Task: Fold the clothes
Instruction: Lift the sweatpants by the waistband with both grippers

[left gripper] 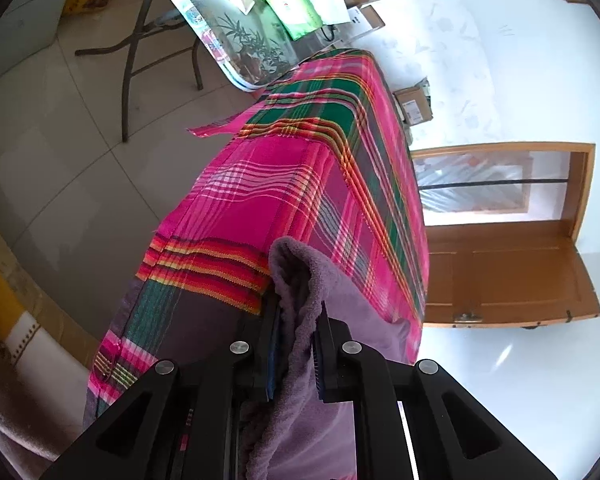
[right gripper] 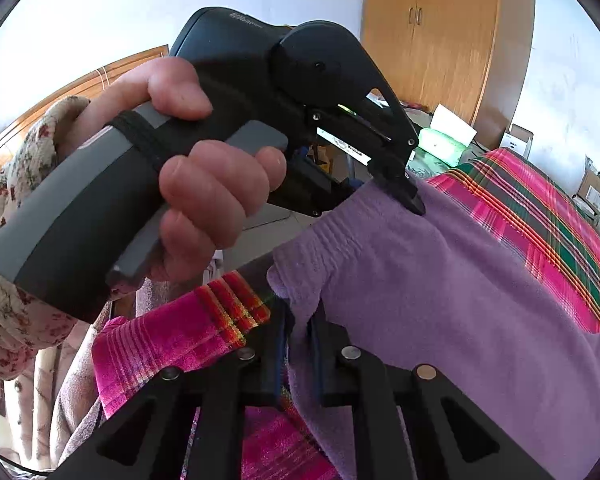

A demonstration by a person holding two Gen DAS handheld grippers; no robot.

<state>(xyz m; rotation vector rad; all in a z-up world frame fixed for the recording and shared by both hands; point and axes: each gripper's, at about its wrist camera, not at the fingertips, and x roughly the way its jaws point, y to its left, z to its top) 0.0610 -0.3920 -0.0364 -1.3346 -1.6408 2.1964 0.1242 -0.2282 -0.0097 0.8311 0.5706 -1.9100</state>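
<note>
Purple garment (right gripper: 440, 300) on plaid cloth (left gripper: 300, 184) | both hand-held grippers clamp its edge

A lilac fleece garment (right gripper: 460, 280) is lying spread over the pink plaid cloth (left gripper: 300, 184), its soft nap showing. One ribbed edge (right gripper: 332, 220) is lifting off the plaid cloth, bunching into a thick fold (left gripper: 300, 312) near the cloth's orange-striped border (right gripper: 236, 304). The rest is draping flat across the cloth's near end, slightly rumpled, and running towards the green checks.
</note>
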